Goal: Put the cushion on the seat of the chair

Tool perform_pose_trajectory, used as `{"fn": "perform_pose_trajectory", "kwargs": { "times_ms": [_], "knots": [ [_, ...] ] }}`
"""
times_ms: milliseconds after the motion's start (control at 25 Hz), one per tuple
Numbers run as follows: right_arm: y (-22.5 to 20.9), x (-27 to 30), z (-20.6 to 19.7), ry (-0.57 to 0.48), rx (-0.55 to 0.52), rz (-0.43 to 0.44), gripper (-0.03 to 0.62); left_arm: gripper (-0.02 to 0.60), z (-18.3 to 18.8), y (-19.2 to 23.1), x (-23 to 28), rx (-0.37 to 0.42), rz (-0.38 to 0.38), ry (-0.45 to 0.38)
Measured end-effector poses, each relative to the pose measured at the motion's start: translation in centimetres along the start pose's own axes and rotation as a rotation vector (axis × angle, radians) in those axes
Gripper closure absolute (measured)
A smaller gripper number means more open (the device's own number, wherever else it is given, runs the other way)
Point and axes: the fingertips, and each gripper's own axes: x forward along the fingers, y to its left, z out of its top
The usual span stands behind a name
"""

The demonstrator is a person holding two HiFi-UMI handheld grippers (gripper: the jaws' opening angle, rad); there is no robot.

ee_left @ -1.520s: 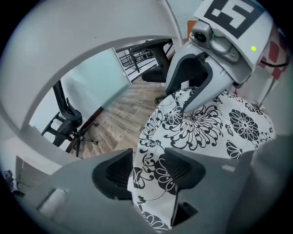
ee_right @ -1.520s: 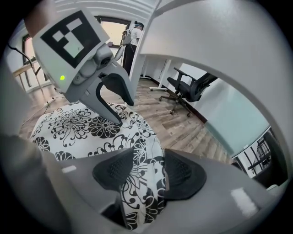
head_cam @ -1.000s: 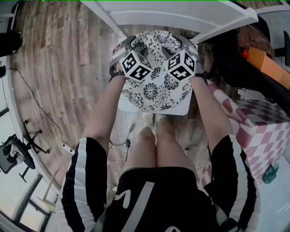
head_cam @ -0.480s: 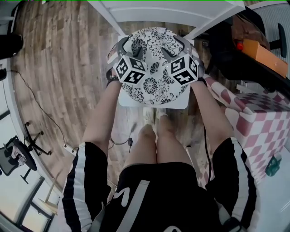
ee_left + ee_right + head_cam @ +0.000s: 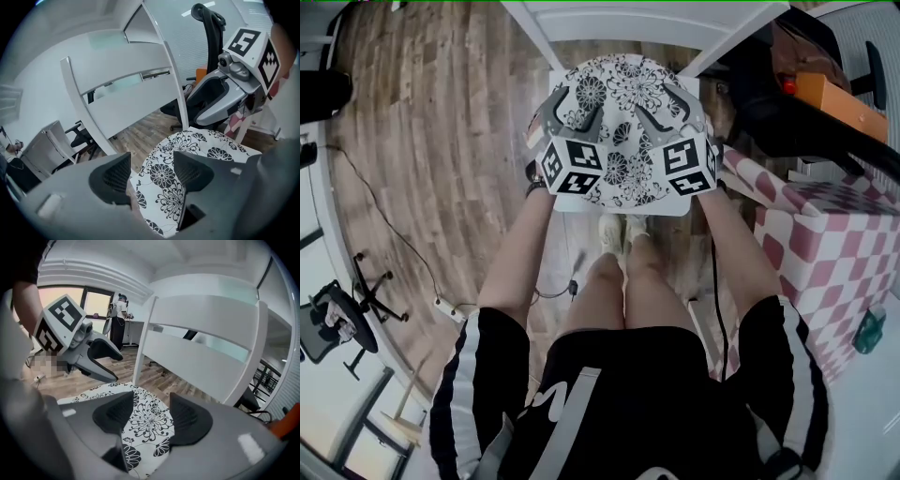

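Note:
A white cushion printed with black flowers hangs in the air above my feet, just in front of the white chair. My left gripper is shut on its left edge. My right gripper grips the right edge, and its jaws are closing on the cushion between them. In the left gripper view the cushion runs between the pads of the left gripper, with the chair's slatted back behind. The right gripper view shows the cushion in the right gripper and the chair back close ahead.
A pink and white checked box stands at the right, with a black office chair and an orange thing beyond it. A cable and power strip lie on the wooden floor at the left. A person stands far off.
Both grippers have lifted the cushion and carried it farther from my body, closer to the white chair. The grip on both edges looks unchanged.

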Motion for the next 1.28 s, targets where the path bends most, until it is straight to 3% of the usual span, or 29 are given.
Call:
{"fn": "perform_pose_trajectory", "kwargs": {
  "times_ms": [480,920,1280],
  "knots": [
    [2.5,-7.6,5.8,-0.182,0.143,-0.023,0.368,0.288,3.5,-1.0,-7.1,-0.096,0.033,-0.115],
    [2.8,-12.2,7.8,-0.25,0.227,-0.076,0.376,0.29,5.5,-0.8,-12.5,-0.22,0.069,-0.192],
    [3.4,-16.4,11.1,-0.294,0.217,-0.095,0.388,0.29,7.7,-1.7,-17.1,-0.248,0.054,-0.23]
  ]
}}
